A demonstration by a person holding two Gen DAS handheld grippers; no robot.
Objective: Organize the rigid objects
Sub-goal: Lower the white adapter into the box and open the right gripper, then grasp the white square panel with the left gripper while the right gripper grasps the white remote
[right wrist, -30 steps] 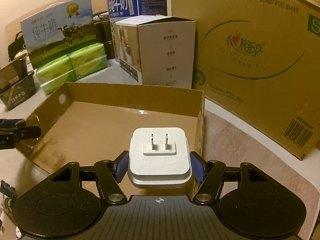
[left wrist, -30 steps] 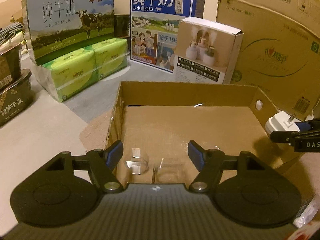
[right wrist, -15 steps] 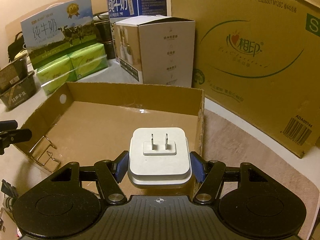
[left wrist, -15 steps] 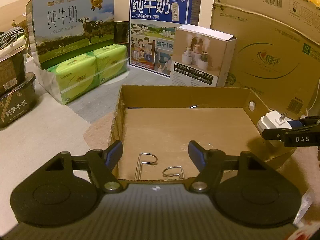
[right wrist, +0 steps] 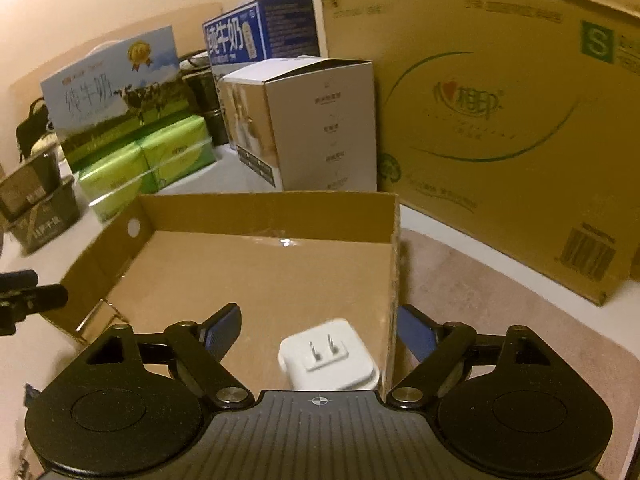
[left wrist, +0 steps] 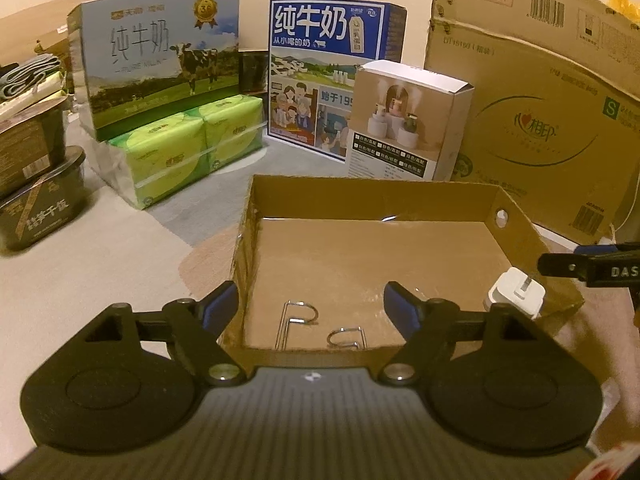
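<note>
- Left wrist view: my left gripper hangs over the near wall of the cardboard tray, its jaws apart with nothing between the pads; they have just been opening wider.
- The wire hooks lie on the tray floor just past that near wall, straight ahead of my left gripper and a little below it, their long legs running toward me. My left hand is plainly the nearer one to them.
- The white plug sits at the tray's right wall, well right of my left gripper, just under the tip of my right gripper, which shows only as a dark bar cut off by the frame edge.
- The near ends of the hooks are hidden behind the tray wall, and the thin wire is hard to trace.
- Right wrist view: my right gripper has its jaws spread, just opened, and the plug lies free between them, touching neither pad, prongs facing up and away from me.
- The plug rests inside the tray's near right corner, close against the right wall; my right finger stands outside that wall.
- The plug's base is cut off by my gripper body, so I cannot tell whether it lies flat or leans. The picture is slightly blurred. The hooks show only as a glint at the left wall.
</note>
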